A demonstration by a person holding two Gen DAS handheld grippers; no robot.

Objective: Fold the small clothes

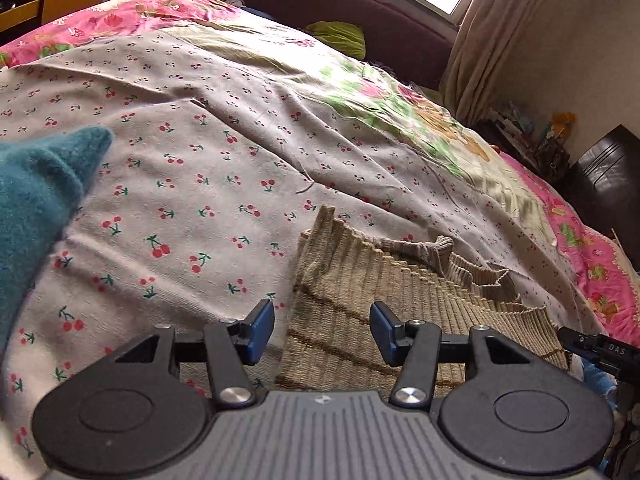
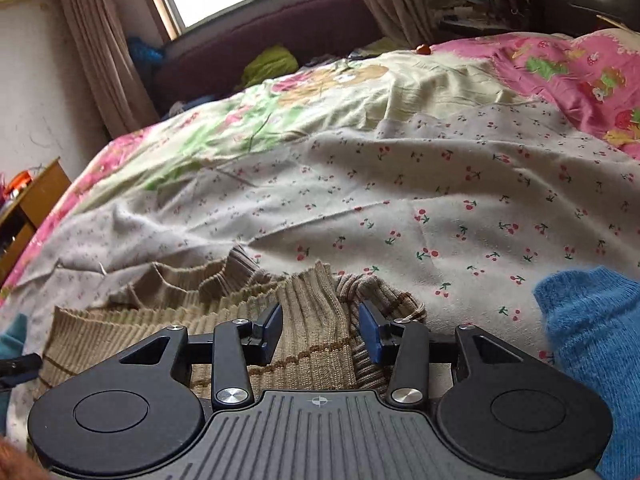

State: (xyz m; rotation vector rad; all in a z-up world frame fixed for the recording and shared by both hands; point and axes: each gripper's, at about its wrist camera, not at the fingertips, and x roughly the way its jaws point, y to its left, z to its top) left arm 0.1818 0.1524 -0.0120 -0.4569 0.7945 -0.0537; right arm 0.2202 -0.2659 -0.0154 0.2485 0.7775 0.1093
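A beige ribbed knit garment [image 1: 360, 288] with thin brown stripes lies rumpled on the cherry-print sheet [image 1: 192, 184]. My left gripper [image 1: 322, 332] is open, its blue pads on either side of the garment's left edge, just above it. In the right wrist view the same garment [image 2: 312, 320] lies under my right gripper [image 2: 320, 330], which is open with a raised fold of the knit between its blue pads. A teal fuzzy garment [image 1: 36, 200] lies to the left; in the right wrist view it shows blue [image 2: 596, 344] at the right.
The bed carries a pink floral cover [image 1: 120, 20] under the sheet [image 2: 460, 200]. A dark maroon headboard [image 2: 280, 28] and curtained window stand beyond. A green cloth [image 1: 340, 36] lies by the headboard. A wooden cabinet [image 2: 28, 204] stands at the left.
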